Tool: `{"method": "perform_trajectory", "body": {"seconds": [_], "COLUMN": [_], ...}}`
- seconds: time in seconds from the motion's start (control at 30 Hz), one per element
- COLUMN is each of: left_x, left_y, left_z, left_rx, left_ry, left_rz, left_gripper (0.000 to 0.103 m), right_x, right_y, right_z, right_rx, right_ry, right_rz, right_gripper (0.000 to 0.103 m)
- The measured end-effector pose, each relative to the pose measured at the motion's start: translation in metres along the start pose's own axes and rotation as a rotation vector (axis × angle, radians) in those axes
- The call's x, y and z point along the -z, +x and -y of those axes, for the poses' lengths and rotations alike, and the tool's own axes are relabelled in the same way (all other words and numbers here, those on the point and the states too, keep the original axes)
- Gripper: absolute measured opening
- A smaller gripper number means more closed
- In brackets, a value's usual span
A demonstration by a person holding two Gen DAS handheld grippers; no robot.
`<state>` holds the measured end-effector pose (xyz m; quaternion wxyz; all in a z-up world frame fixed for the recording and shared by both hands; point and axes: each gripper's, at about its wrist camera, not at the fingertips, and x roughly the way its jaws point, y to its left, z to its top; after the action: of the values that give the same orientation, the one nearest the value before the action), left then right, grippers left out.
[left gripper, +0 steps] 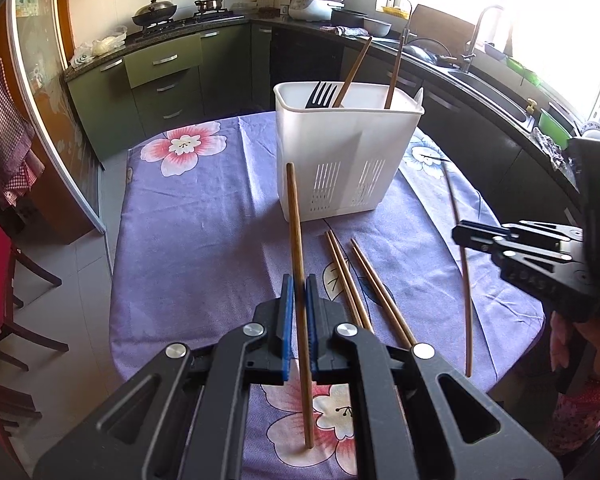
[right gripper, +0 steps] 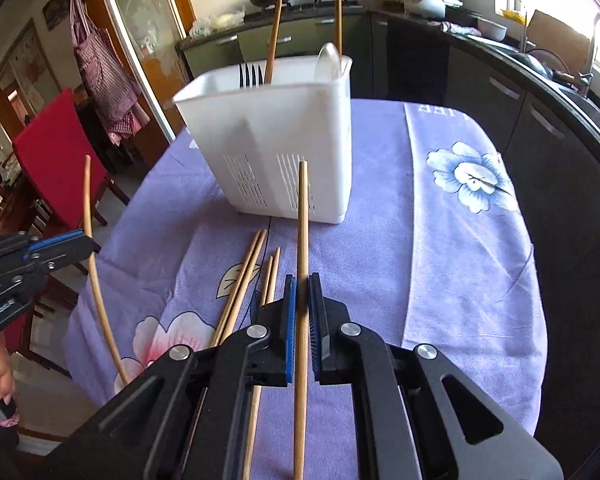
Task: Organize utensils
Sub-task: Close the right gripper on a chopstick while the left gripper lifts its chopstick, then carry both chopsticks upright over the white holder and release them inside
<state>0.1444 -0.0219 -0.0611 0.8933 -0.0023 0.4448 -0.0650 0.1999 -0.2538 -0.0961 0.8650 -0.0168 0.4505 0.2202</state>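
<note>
The table [left gripper: 204, 216], under a purple flowered cloth [right gripper: 380, 264], carries a white plastic holder [left gripper: 340, 152] standing upright towards its far edge. The holder contains a black fork [left gripper: 321, 94], two wooden chopsticks [left gripper: 354, 70] leaning upward and a pale spoon [right gripper: 327, 60] at its right end. Four loose chopsticks [left gripper: 364, 284] lie in two pairs on the cloth between the holder and the near edge. The left gripper [left gripper: 299, 292] is clamped on one chopstick [left gripper: 296, 216], its blue pads [left gripper: 287, 320] pressing both sides. The right gripper [right gripper: 303, 292] is likewise closed on a second chopstick [right gripper: 302, 208], which points towards the holder. Both held chopsticks are above the cloth, near the table's near edge
</note>
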Motion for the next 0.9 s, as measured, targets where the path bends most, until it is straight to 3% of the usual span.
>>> {"method": "perform_trajectory", "body": {"seconds": [0.37,0.6,0.9], "left_x": [0.013,0.015,0.010], "left_y": [-0.033,-0.049,-0.058], "left_z": [0.004,0.002,0.006], "left_rx": [-0.017,-0.037,-0.034], "left_ry": [0.018,0.020,0.023], "left_rz": [0.059,0.091,0.118], "left_gripper": [0.006,0.006,0.006], "right_x": [0.033,0.041,0.026], "right_y": [-0.085,-0.103,-0.113], "right_z": [0.021,0.017,0.009], "right_rx": [-0.030,-0.033,-0.042], "right_ry": [0.035,0.033,0.010], "right_rz": [0.158,0.210,0.248], "right_gripper": [0.007,0.007,0.007]}}
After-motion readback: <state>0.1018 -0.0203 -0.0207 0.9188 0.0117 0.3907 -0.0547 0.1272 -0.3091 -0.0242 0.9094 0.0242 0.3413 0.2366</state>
